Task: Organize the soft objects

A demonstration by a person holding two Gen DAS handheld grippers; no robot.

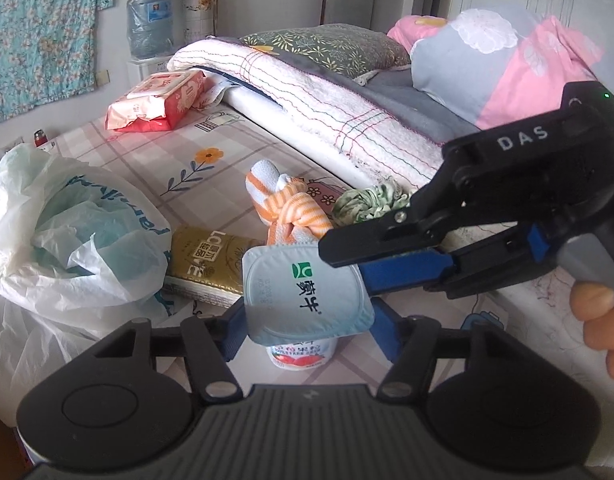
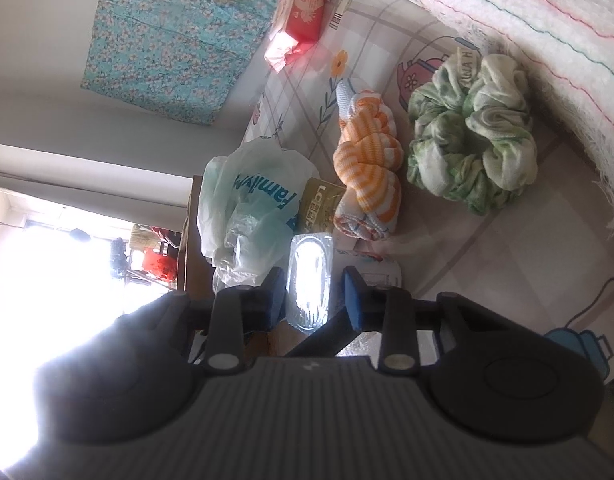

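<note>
Pinching white foil-lidded yogurt cup (image 1: 307, 292) by lid edge, right hand-held gripper (image 1: 347, 258); left hand-held gripper (image 1: 307, 332) spread around it; next, carrying it off bed (image 1: 227, 136).

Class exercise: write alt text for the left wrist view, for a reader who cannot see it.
A yogurt cup sits between the left gripper's fingers on a bed, the right gripper at its lid. Behind lie a striped cloth and plastic bag.

Bed sheet (image 1: 243, 136), checked, cartoon print. On it: knotted orange-striped cloth (image 1: 289, 208), green scrunchie (image 2: 473, 136), plastic bag (image 1: 67, 236), wipes pack (image 1: 159, 100), yogurt cup (image 1: 303, 344).
</note>
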